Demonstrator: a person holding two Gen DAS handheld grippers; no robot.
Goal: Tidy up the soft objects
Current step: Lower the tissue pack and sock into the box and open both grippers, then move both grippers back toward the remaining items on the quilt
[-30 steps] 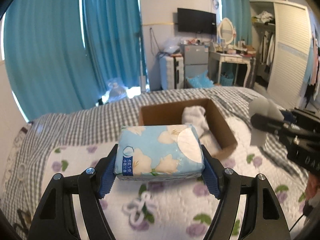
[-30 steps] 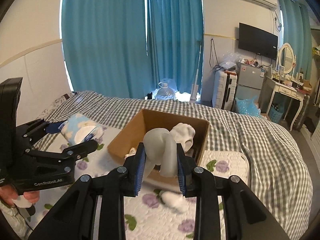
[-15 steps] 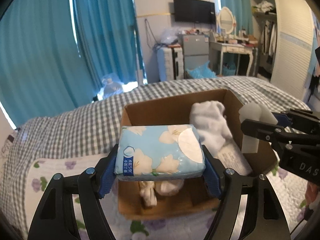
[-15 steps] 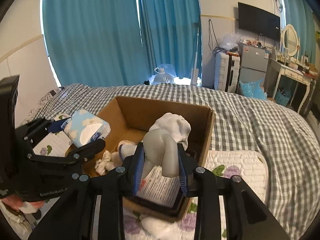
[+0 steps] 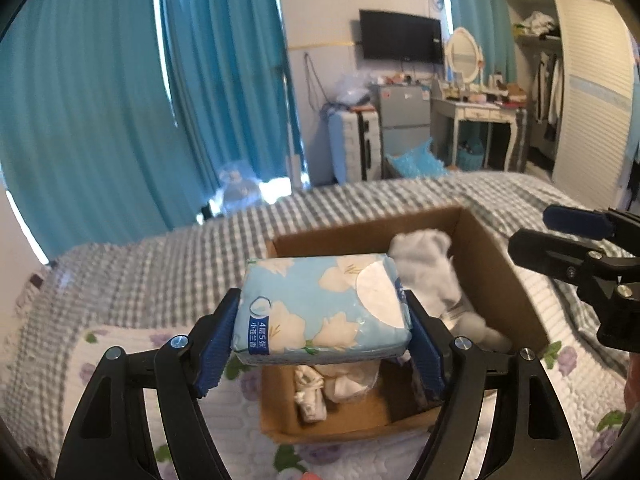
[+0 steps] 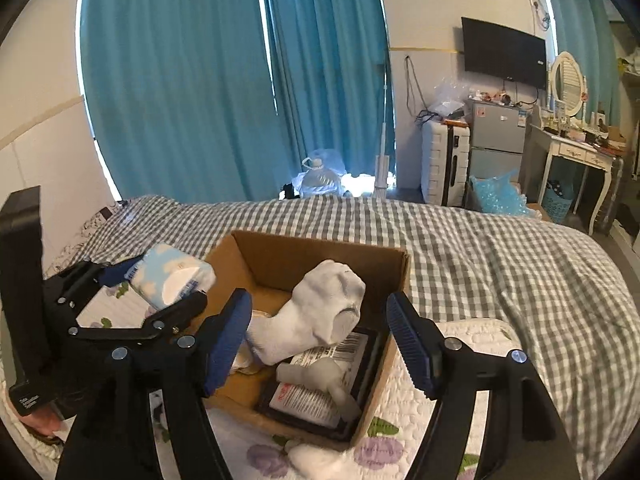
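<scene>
Tissues (image 5: 320, 306) sit clamped in left gripper (image 5: 320, 344), though its jaws are easing apart above box (image 5: 500, 276); right gripper (image 6: 320, 340) opening, seemingly empty. Next: drop pack inside.

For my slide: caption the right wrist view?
Right gripper opening above the cardboard box, white sock inside; left gripper holds a tissue pack.

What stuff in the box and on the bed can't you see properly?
- Cardboard box floor, left wrist view: partly hidden by the tissue pack.
- Small print on the flat black package, right wrist view: too small to read.
- White sock on the bed, right wrist view: cut off by the bottom edge.
</scene>
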